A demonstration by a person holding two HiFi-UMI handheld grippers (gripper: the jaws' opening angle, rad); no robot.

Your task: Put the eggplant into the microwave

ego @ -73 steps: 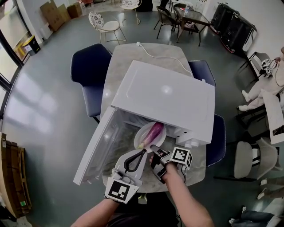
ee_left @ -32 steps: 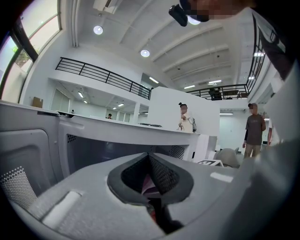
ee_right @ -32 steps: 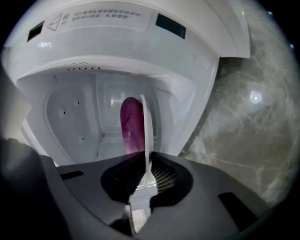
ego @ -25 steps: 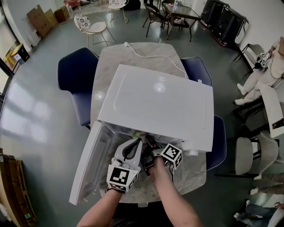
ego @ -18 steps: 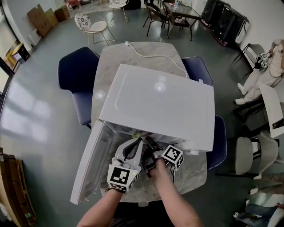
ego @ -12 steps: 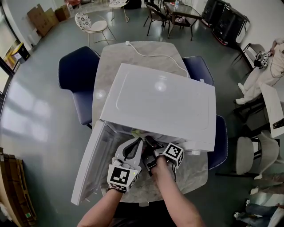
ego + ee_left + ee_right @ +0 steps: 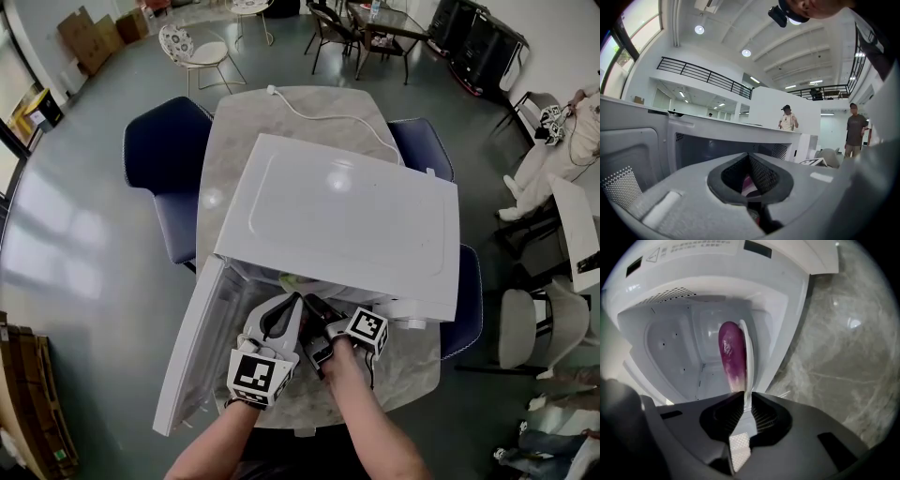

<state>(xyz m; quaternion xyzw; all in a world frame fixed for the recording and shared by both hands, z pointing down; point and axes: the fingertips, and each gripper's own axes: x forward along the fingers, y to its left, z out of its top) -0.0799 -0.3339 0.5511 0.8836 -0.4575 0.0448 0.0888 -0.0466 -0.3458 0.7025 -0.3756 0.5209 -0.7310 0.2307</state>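
The white microwave [image 7: 347, 220] stands on the marble table with its door [image 7: 192, 361] swung open to the left. In the right gripper view a purple eggplant [image 7: 731, 355] lies on a white plate [image 7: 748, 357], seen edge-on inside the cavity. My right gripper [image 7: 742, 397] has the plate's near rim between its pads, and its jaws are opening. From the head view only a pale green bit [image 7: 289, 279] shows under the microwave's top edge. The right gripper [image 7: 314, 305] and left gripper [image 7: 292, 302] sit side by side at the cavity mouth. The left gripper [image 7: 750, 155] has its tips together, holding nothing.
The marble table [image 7: 412, 366] has bare surface to the right of the microwave. A white power cable [image 7: 328, 117] runs across the far end. Dark blue chairs [image 7: 159, 150] stand on both sides. People stand in the background [image 7: 789, 117].
Earlier the plate with the eggplant lay in plain sight before the cavity; now it is inside, hidden under the microwave's top. Both grippers have barely moved over the last second.
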